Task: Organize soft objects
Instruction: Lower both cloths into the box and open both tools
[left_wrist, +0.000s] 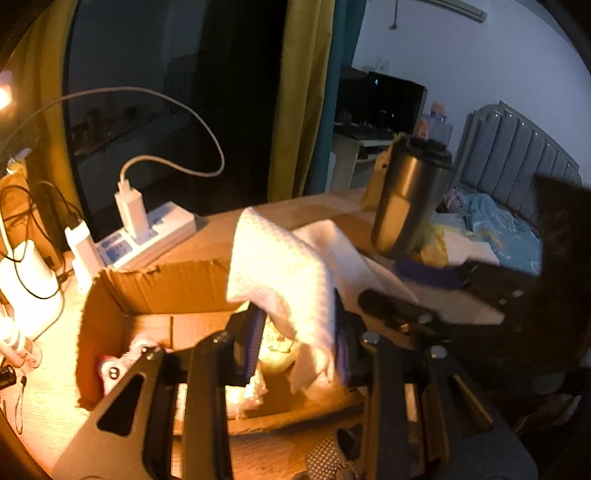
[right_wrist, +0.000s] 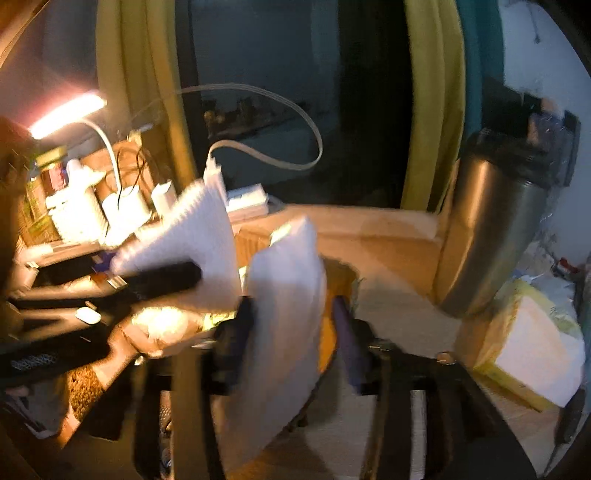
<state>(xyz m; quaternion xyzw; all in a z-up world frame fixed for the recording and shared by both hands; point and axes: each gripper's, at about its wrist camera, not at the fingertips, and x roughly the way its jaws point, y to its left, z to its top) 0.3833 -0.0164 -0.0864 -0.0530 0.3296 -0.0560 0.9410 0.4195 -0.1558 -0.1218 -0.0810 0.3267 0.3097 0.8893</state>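
A white textured cloth hangs over an open cardboard box on the wooden desk. My left gripper is shut on one bunched end of it, right above the box. In the right wrist view the other end of the cloth droops between the fingers of my right gripper. It rests against the left finger, with a gap to the right one, so the jaws stand open. The left gripper's black finger shows at left, holding its corner up. Something small and pale lies in the box.
A steel tumbler stands just right of the box, close to the right gripper. A power strip with chargers and a looping cable lies behind the box. A yellow and white pack sits at right. A bed lies beyond.
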